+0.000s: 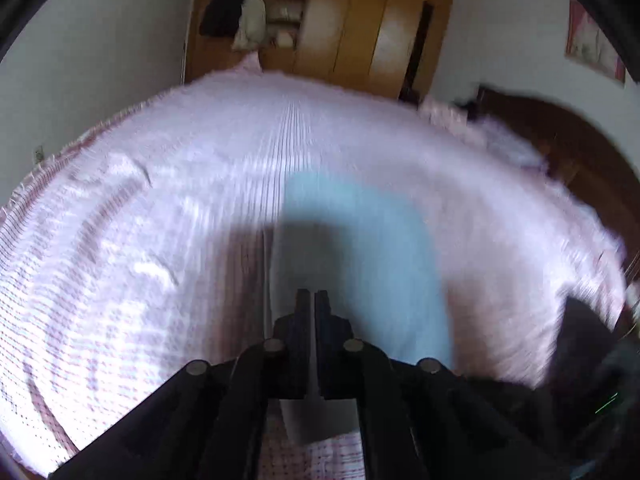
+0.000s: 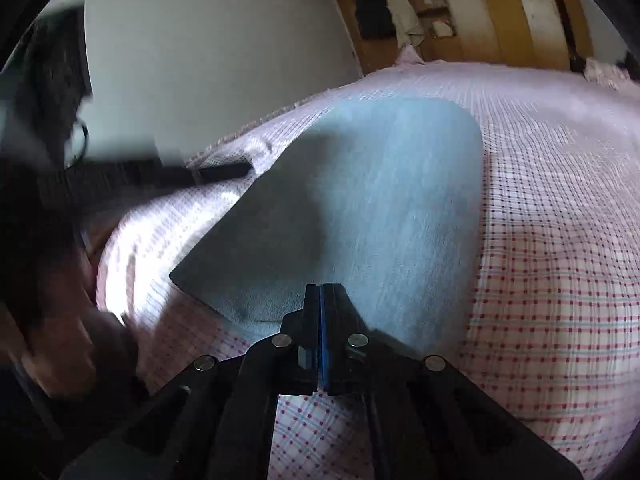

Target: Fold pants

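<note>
Light blue pants [image 2: 392, 200] lie on the checked bedspread [image 2: 560, 280], one end stretching away from me. In the right wrist view my right gripper [image 2: 321, 292] is shut over their near edge, with a thin blue strip showing between the fingers. The pants' left corner [image 2: 240, 248] looks dark and raised. The left wrist view is blurred. There the pants [image 1: 380, 248] run ahead and to the right, and my left gripper [image 1: 313, 298] is shut, with pale cloth hanging out below its jaws.
A wooden wardrobe [image 1: 360, 24] with hanging clothes stands beyond the bed's far side. A dark headboard [image 1: 568, 140] is at the right. In the right wrist view a blurred hand [image 2: 76, 340] and the other gripper's black body [image 2: 132, 172] fill the left.
</note>
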Motion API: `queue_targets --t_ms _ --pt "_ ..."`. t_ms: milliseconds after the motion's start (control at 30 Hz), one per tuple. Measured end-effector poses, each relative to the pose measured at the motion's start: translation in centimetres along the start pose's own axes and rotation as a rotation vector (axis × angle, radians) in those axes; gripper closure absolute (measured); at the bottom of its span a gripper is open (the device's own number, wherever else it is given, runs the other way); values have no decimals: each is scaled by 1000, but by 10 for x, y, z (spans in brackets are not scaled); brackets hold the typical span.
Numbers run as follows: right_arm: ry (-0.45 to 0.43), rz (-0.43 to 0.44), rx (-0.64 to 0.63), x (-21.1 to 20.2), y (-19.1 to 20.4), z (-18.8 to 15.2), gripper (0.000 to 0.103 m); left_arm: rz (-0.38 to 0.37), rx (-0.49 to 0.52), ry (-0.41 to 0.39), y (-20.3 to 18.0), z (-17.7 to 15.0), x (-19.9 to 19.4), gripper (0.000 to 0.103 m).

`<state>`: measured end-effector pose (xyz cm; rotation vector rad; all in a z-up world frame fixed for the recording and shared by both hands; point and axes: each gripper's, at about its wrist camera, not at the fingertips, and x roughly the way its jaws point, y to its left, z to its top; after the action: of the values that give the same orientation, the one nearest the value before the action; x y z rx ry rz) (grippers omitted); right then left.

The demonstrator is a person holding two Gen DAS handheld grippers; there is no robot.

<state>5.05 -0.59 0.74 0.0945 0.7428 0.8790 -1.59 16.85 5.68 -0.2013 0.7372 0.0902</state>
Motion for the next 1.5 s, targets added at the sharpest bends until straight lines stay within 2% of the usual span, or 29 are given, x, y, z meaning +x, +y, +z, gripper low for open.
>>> queue_targets --t_ms 33,167,267,333,467,500,567,667,767,833,900,1000,1100,1167,1233,1267,1333,1400,1467,1500 --pt "-11 22 25 -7 -3 3 103 12 8 23 -2 -1 5 103" --pt "-93 30 87 -27 -15 21 103 -7 26 -42 -8 17 -8 103" --pt "-135 5 118 -31 -33 39 103 10 35 -64 -11 34 -2 103" --pt "-127 26 159 -23 -49 43 103 -3 21 -49 -11 39 11 103" --pt "-30 30 154 10 -71 30 103 30 0 67 -1 23 53 101" --pt "-45 63 181 10 -75 26 103 44 14 66 -2 19 55 101" --pt "-53 74 194 5 -77 32 103 57 53 41 -11 21 47 101" --pt "-84 64 189 -6 -78 45 103 23 44 5 -12 24 38 95" --pt "-103 19 166 -2 -78 53 103 7 16 29 -8 24 44 95" --pt "-67 -23 159 16 -82 50 103 -2 6 43 -6 23 46 95" --pt "-64 -30 176 24 -82 47 103 -9 -5 49 -5 24 47 95" --pt "-100 -39 209 9 -79 56 103 -22 -5 28 -8 30 34 94" --pt "-184 -61 220 -6 -77 63 103 -27 25 -4 -11 46 29 94" --pt "-149 -80 242 5 -85 65 103 -30 15 25 -9 50 41 94" --pt "-79 -68 275 24 -97 60 103 -39 -7 91 -3 45 66 95" --pt "-82 -53 288 28 -100 61 103 -37 -21 100 -1 40 73 95" --pt "-101 -42 301 21 -100 64 103 -42 -19 73 -1 40 67 95" --pt "-158 -32 303 1 -97 64 103 -59 -7 32 -4 41 55 92" --pt "-172 -16 340 -11 -96 57 98 -77 -29 61 0 40 52 90" --pt "-166 20 368 -15 -91 53 86 -108 -52 81 4 39 48 89"
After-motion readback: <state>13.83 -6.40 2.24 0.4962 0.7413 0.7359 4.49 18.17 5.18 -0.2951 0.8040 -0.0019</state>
